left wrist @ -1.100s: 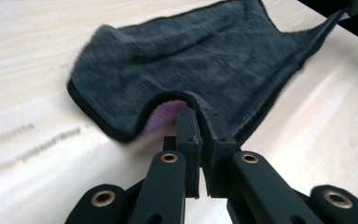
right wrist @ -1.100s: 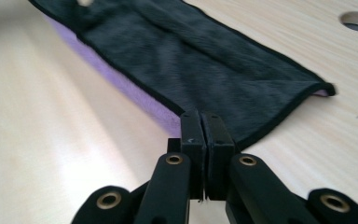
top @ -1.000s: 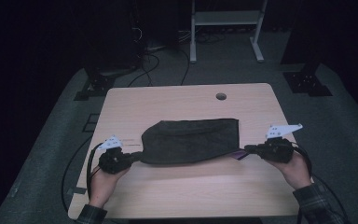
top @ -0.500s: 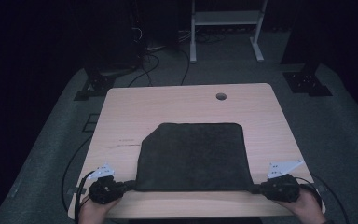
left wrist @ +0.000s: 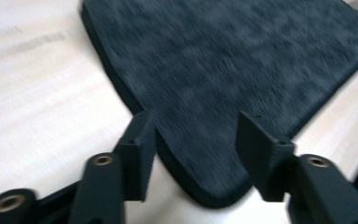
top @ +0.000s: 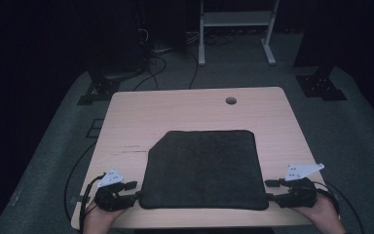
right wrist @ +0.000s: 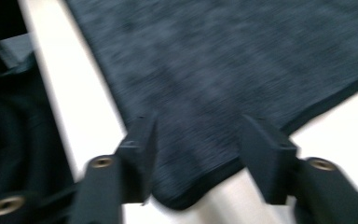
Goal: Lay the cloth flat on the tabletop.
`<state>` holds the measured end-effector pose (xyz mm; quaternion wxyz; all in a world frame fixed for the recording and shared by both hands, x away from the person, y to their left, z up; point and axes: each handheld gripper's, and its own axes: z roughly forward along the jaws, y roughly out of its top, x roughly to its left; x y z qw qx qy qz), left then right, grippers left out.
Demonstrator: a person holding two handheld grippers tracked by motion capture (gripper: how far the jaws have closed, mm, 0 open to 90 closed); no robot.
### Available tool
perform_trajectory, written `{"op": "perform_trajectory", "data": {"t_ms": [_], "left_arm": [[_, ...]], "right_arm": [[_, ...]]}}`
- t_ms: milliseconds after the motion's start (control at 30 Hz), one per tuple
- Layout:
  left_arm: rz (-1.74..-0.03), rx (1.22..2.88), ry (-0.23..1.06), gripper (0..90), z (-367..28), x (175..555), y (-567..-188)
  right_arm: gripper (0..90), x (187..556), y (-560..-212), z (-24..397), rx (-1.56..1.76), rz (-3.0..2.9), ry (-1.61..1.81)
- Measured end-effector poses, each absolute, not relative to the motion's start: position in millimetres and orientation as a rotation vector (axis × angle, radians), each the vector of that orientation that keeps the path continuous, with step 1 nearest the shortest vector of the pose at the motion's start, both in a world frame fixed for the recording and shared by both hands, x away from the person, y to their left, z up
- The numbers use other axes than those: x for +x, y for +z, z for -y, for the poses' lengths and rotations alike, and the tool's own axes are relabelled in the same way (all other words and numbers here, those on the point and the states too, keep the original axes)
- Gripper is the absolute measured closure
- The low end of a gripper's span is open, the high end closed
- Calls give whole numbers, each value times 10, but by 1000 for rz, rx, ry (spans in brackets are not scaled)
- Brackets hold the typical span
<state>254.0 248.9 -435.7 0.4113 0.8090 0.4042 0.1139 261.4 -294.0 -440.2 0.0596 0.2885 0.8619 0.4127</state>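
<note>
Since the earlier frame both grippers' jaws have just been opening, releasing the dark, fuzzy, rounded-corner rectangular cloth (top: 204, 168). It lies flat on the pale wooden table (top: 185, 107). The left gripper (top: 126, 192) and right gripper (top: 275, 191) now stand apart, a near corner between each pair.

- You are in a lab or test room, not a home.
- You sit at a plain light wood table (top: 195, 109) with a small round cable hole (top: 231, 101) in its top.
- The floor (top: 360, 141) is grey carpet, and the room around it is very dark, like black walls or curtains.
- Black cables (top: 160, 61) run loose across the floor behind the table.
- A white metal stand (top: 236, 22) rises at the back.
- Black stand feet (top: 321, 85) sit on the floor by the table's far corners, like feet for camera or light poles.
</note>
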Motion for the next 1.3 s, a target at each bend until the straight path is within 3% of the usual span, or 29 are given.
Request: {"op": "perform_trajectory", "data": {"t_ms": [133,367,700,867,967,1033,1300], "left_arm": [[-1017,2020,339,425,-2468,2800,-4295],[-1004,2010,427,505,-2328,3445,-4269],[-1030,2052,422,584,-2146,4048,-4448],[-1031,2084,394,608,-2052,4166,-4540],[-1010,2111,376,777,-1984,4196,-4553],[-970,2124,386,833,-1932,4153,-4505],[-806,2216,359,827,-1568,3961,-4493]], "right_arm": [[337,2851,-4424,2932,936,-2535,1218],[252,3341,-4469,2912,1074,-2387,1096],[130,3765,-4629,3068,1311,-2243,1034],[125,3806,-4683,3159,1349,-2233,1011],[123,3798,-4703,3184,1355,-2227,992],[123,3797,-4710,3184,1352,-2229,987],[120,3792,-4726,3175,1349,-2237,976]]}}
